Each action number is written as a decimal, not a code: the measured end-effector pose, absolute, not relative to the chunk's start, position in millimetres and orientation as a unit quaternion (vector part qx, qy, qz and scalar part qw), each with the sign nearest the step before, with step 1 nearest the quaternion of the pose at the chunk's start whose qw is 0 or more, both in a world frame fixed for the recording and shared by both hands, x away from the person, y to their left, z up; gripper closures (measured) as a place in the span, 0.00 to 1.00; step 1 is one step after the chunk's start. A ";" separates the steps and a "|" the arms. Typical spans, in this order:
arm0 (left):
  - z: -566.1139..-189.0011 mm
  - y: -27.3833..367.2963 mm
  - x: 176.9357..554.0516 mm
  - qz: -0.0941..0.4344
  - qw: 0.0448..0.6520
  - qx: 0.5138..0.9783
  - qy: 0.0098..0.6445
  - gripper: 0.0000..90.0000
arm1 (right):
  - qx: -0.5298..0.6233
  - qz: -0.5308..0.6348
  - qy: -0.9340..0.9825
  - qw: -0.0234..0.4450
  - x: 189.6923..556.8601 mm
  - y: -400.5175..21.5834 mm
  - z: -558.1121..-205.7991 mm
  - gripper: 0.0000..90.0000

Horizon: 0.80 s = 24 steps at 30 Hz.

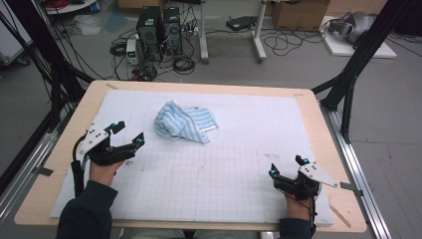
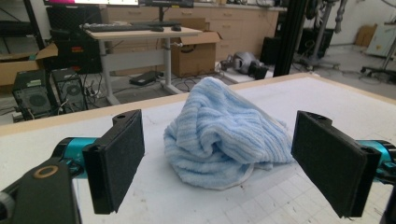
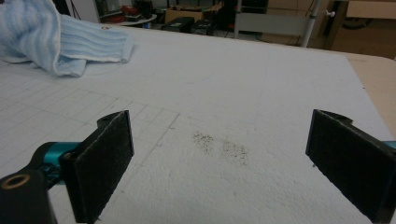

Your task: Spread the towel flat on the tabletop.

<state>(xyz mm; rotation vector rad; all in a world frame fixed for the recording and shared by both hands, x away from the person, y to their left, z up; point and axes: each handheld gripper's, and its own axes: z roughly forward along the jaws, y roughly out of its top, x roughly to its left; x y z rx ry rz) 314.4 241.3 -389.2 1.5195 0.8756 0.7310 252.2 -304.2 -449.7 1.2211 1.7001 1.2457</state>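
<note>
**One towel, two grippers spread wide**

At the left of the high view, the left gripper (image 1: 129,133) sits over the white gridded mat (image 1: 224,174), its jaws spread wide with nothing between them. In the left gripper view those two black jaws frame the one blue striped towel (image 2: 224,140), which lies crumpled in a heap just ahead of them, not touched.

In the high view the towel (image 1: 185,122) is a little left of centre, in the upper half of the mat, with a white-edged corner folded over to the right. Nothing lies between it and the left gripper.

At the lower right of the high view is the right gripper (image 1: 287,168), well apart from the towel, its jaws also wide and bare. In the right gripper view they frame a dark smudge (image 3: 219,144) on the mat, and the towel is at the upper left.

Beyond the wooden table (image 1: 318,124), two computer towers (image 1: 159,32) stand among cables on the floor.
</note>
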 end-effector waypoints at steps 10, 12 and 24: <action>-373.4 214.4 352.9 0.296 0.554 0.690 0.359 0.24 | 0.468 0.478 0.657 0.348 252.0 -303.7 -449.7 0.07; -372.9 207.3 360.2 0.290 0.551 0.696 0.356 0.24 | 0.467 0.478 0.658 0.348 252.2 -303.5 -449.8 0.07; -393.3 173.7 400.8 0.253 0.510 0.729 0.381 0.22 | 0.465 0.474 0.663 0.346 252.8 -302.2 -449.8 0.07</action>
